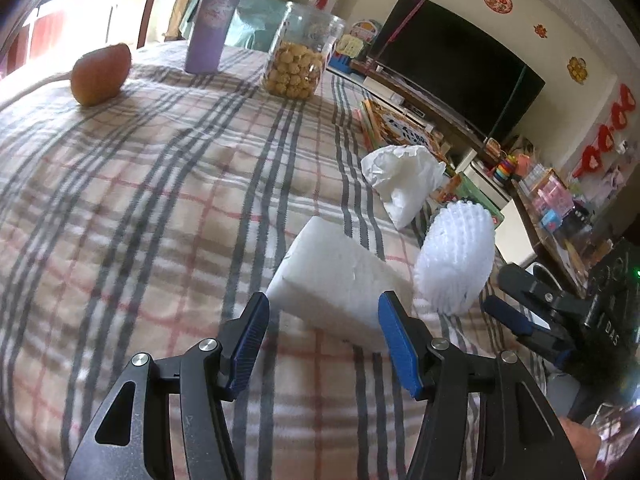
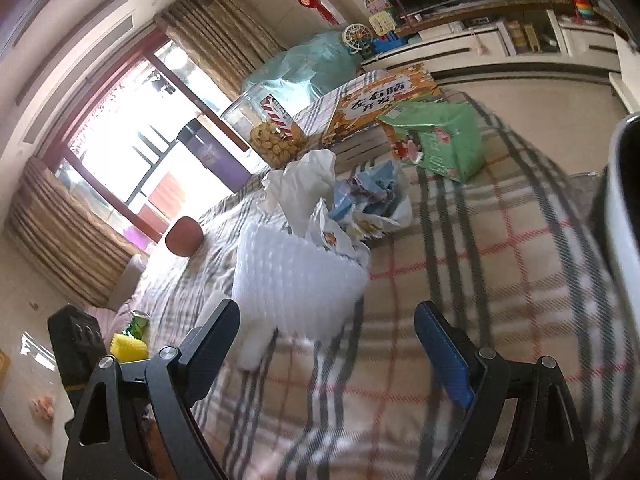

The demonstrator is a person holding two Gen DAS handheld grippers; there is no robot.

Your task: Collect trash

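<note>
A white foam block (image 1: 336, 276) lies on the plaid tablecloth (image 1: 160, 184) just beyond my left gripper (image 1: 324, 322), which is open and empty. A white foam fruit net (image 1: 454, 260) lies right of the block; it also shows in the right wrist view (image 2: 296, 280), just ahead of my open, empty right gripper (image 2: 328, 324). The right gripper also shows at the right edge of the left wrist view (image 1: 516, 320). A white plastic bag (image 1: 404, 180) lies further back; in the right wrist view it (image 2: 304, 188) holds crumpled blue paper and wrappers (image 2: 372, 192).
An orange-red fruit (image 1: 100, 74), a purple tumbler (image 1: 214, 20) and a clear jar of snacks (image 1: 300, 56) stand at the far side. A book (image 2: 384, 100) and a green packet (image 2: 440, 140) lie near the table edge. A TV (image 1: 456, 64) stands beyond.
</note>
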